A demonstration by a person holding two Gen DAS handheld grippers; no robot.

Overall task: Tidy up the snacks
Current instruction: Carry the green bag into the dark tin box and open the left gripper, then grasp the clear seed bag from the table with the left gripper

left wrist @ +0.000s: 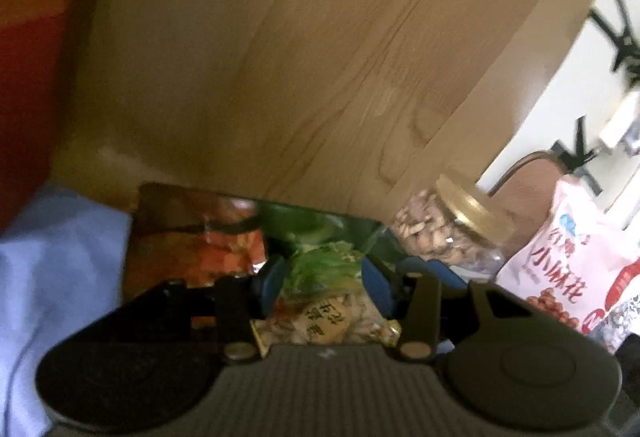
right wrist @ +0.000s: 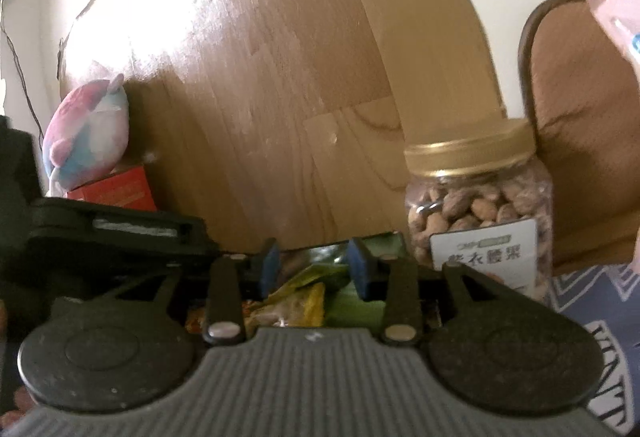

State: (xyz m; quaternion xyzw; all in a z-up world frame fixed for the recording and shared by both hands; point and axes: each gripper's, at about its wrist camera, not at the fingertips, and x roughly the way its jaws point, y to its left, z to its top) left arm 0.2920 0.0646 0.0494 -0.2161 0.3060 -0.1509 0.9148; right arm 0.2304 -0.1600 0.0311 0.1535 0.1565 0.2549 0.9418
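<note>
My left gripper [left wrist: 324,283] holds its blue pads apart around a clear and green snack packet [left wrist: 320,301] of pale pieces. The packet fills the gap, and blur hides whether the pads press it. Under it lie an orange packet [left wrist: 192,237] and a green packet [left wrist: 316,221]. My right gripper [right wrist: 314,269] is open, its pads apart over the same pile of packets [right wrist: 304,301] and touching none. A clear nut jar with a gold lid [right wrist: 476,205] stands upright just to the right, also seen as the jar [left wrist: 452,233]. A pink snack bag [left wrist: 568,269] stands beyond it.
The wooden table [left wrist: 320,57] stretches ahead. A pastel plush toy [right wrist: 88,133] rests on a red box [right wrist: 116,193] at the left, behind the left gripper's black body [right wrist: 100,237]. A brown chair [right wrist: 580,117] is at the right. Blue cloth [left wrist: 52,257] lies close by.
</note>
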